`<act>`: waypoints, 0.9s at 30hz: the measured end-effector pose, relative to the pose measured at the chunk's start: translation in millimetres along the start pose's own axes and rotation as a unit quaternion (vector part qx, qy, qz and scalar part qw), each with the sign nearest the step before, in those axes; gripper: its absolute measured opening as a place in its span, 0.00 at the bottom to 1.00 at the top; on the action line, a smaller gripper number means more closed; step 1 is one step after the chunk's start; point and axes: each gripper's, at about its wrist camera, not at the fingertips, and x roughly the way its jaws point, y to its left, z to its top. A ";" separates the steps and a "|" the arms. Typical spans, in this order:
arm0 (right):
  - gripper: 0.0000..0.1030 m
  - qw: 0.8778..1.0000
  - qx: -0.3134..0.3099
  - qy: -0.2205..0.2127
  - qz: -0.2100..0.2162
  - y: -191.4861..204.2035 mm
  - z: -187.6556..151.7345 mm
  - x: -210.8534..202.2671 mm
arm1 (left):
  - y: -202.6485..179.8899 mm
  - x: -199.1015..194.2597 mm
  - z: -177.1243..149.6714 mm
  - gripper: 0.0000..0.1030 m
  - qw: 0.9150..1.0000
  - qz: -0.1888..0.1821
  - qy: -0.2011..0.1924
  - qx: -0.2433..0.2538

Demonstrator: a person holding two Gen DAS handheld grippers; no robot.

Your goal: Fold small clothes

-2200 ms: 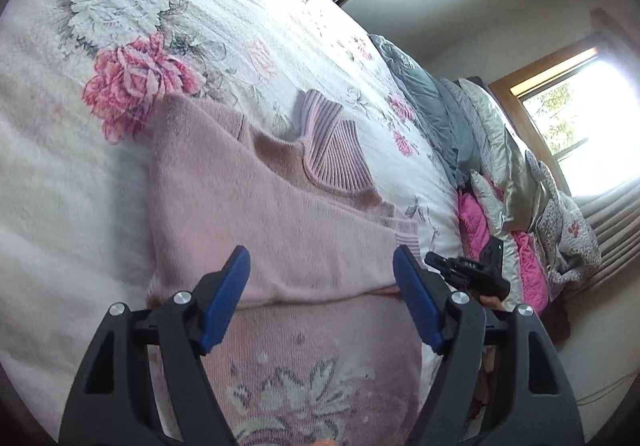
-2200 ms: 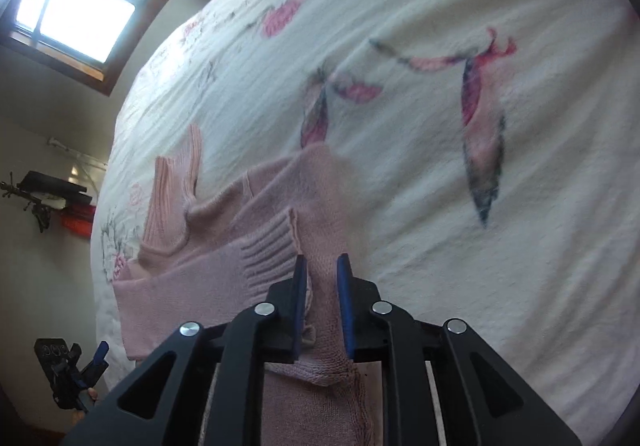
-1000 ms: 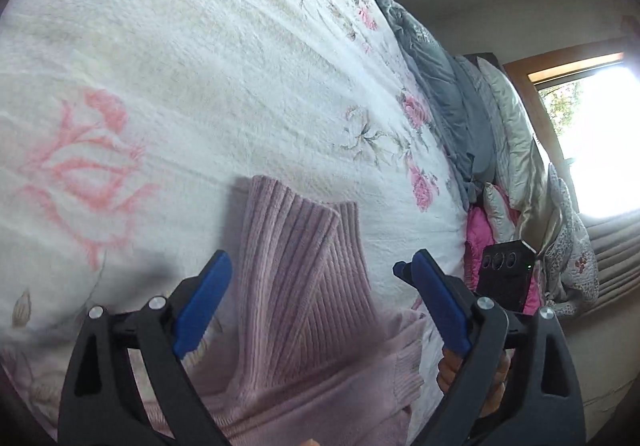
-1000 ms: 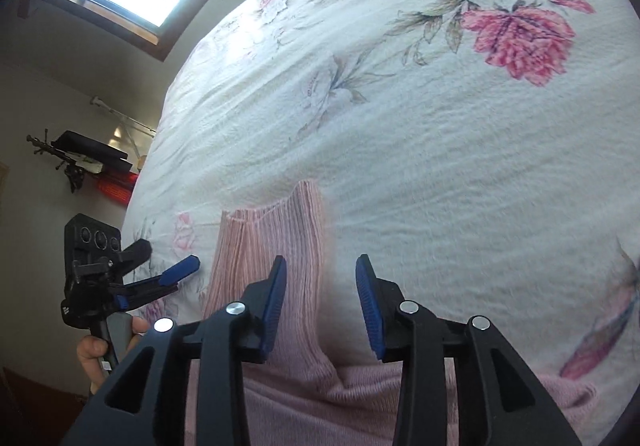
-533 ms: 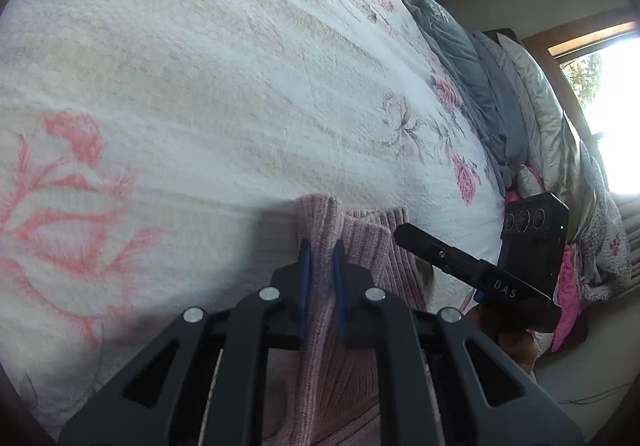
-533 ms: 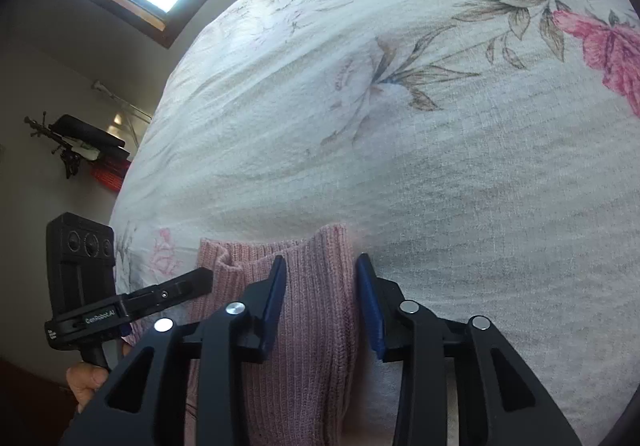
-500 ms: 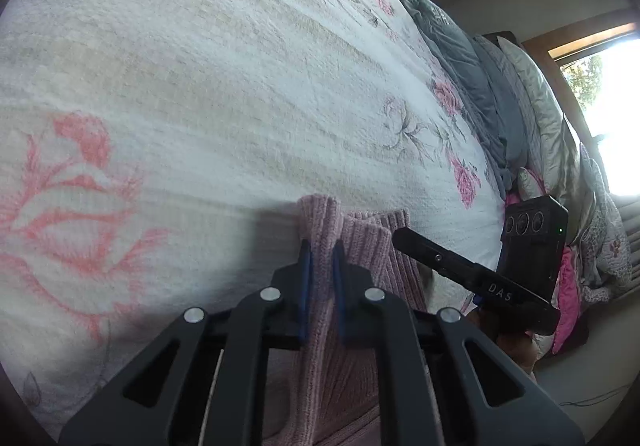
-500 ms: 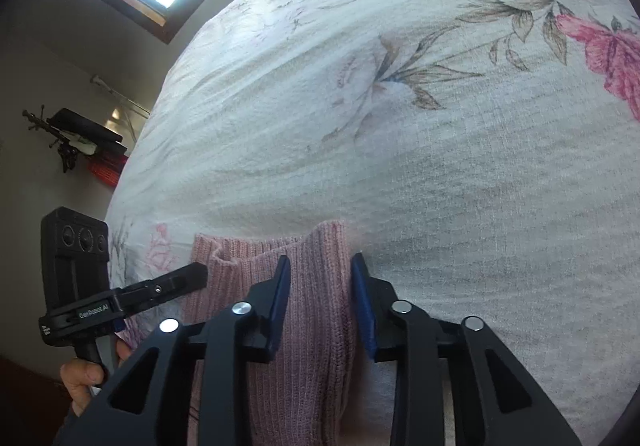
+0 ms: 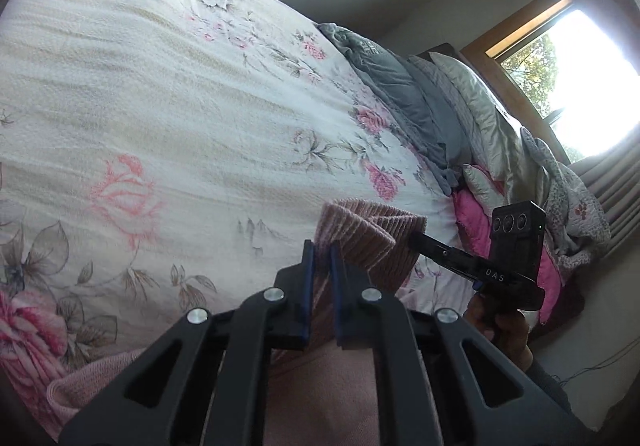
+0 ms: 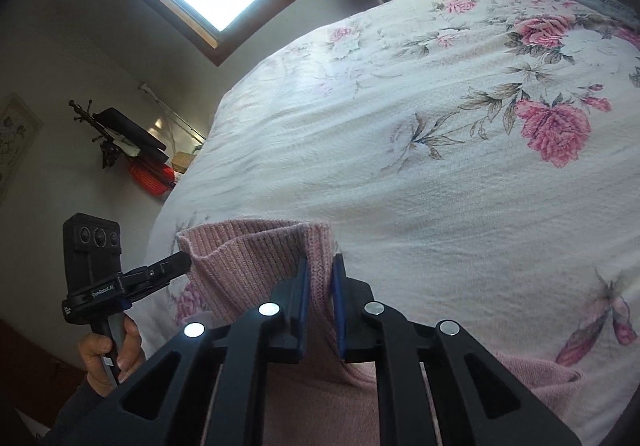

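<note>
On the bed: one white bedspread [image 9: 168, 93], waffle-textured, printed with pink roses and grey-brown leaves, covering nearly the whole surface in both views. Grey quilt [image 9: 400, 93], silver-grey pillow [image 9: 476, 113] and bright pink bedding [image 9: 476, 213] piled along the far edge, below a bright window [image 9: 576, 65].

Pink sweater [image 10: 256, 266]: dusty pink knit, lying on the bedspread at the near edge, directly under both grippers. Body fine-knit and plain; the ribbed collar is raised off the bedspread and stretched between the two tools, its vertical ribs clearly visible and its top edge sagging slightly in the middle. A soft rolled fold of the same knit shows at lower left in the left wrist view.

Left gripper [image 9: 320, 250]: black frame, blue pads, fingers drawn narrow and clamped on one end of the ribbed collar.

Right gripper [image 10: 320, 266]: same build, fingers narrow, pinching the collar's opposite end.

A hand [image 10: 108, 354] is seen on the left gripper's handle.
</note>
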 end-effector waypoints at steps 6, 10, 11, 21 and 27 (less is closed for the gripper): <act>0.10 1.000 -0.022 0.007 0.017 32.8 -46.3 -34.8 | -24.9 -41.0 -43.5 0.03 1.000 -0.008 0.001 0.009; 0.10 0.999 -0.028 0.016 0.020 37.8 -91.7 -48.1 | -23.6 -58.5 -80.0 0.03 1.000 -0.013 0.008 -0.008; 0.10 0.999 -0.027 0.020 0.018 37.0 -104.0 -49.6 | -22.6 -58.4 -90.0 0.03 1.000 -0.012 0.015 -0.011; 0.29 0.995 -0.037 0.091 -0.032 15.4 -205.0 -51.5 | -13.4 -54.5 -190.1 0.20 0.996 0.000 0.077 -0.048; 0.33 0.996 0.016 0.086 -0.012 -1.0 -210.7 -68.7 | -24.7 -25.7 -217.8 0.65 0.992 0.032 0.114 -0.050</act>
